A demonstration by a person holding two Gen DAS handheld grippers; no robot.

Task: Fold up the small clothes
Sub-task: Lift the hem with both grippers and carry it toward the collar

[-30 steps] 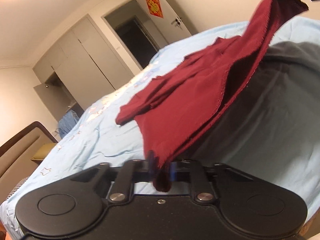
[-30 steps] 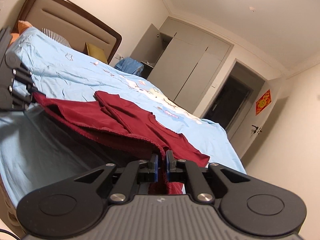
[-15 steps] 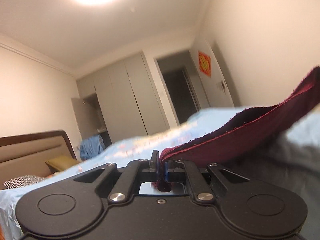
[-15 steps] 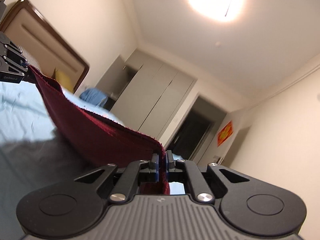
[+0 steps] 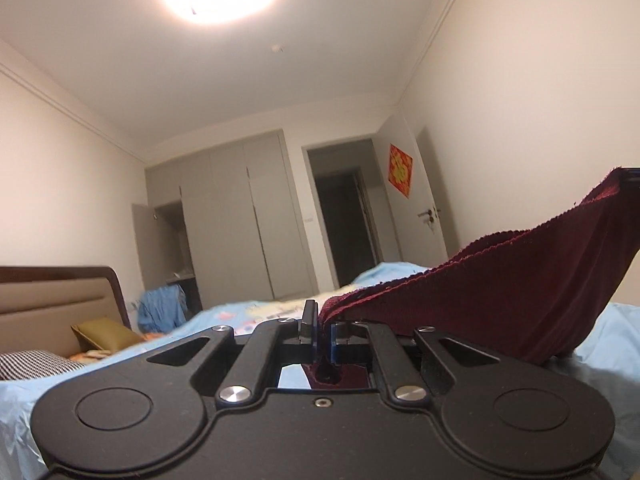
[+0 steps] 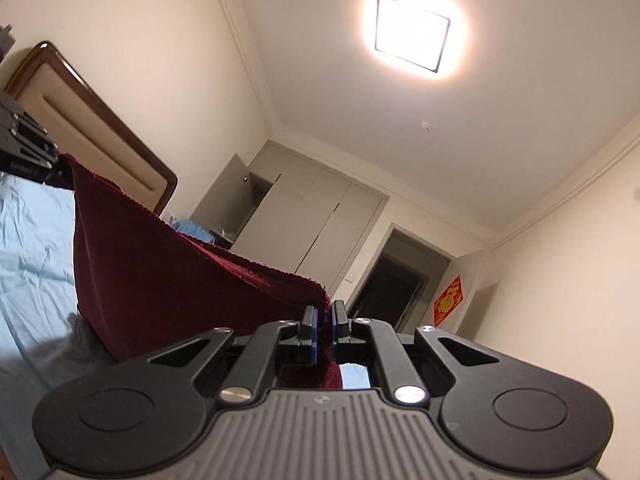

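Cloth is pinched at both ends. At the left, the left gripper (image 5: pixel 323 336) is closed almost fully, its blue-padded fingers (image 5: pixel 316 334) clamped on one corner of the dark red garment (image 5: pixel 480 300), with a tuft of fabric poking back through the narrow gap. From there the garment's top edge is stretched, rising toward the right edge of the left wrist view. Its lower part sags down to the light blue bed sheet (image 5: pixel 616 332); whether it rests on the sheet cannot be told.

Toward the right, the right gripper (image 6: pixel 324 334) is likewise nearly closed on the opposite corner, seen in the right wrist view, where the garment hangs as a broad panel between the two tools above the bed. Both cameras are tilted up at the ceiling light (image 6: pixel 412 32) and wardrobe (image 5: pixel 236 216), so little of the bed is shown.

The step in hand is judged to be carrying the held edge over for a fold. For a good result, both pinches should be kept firm, the edge kept taut and level so that no slack is formed, and the two corners moved together at equal pace. The edge should be laid squarely onto the far part of the garment before either grip is loosened.
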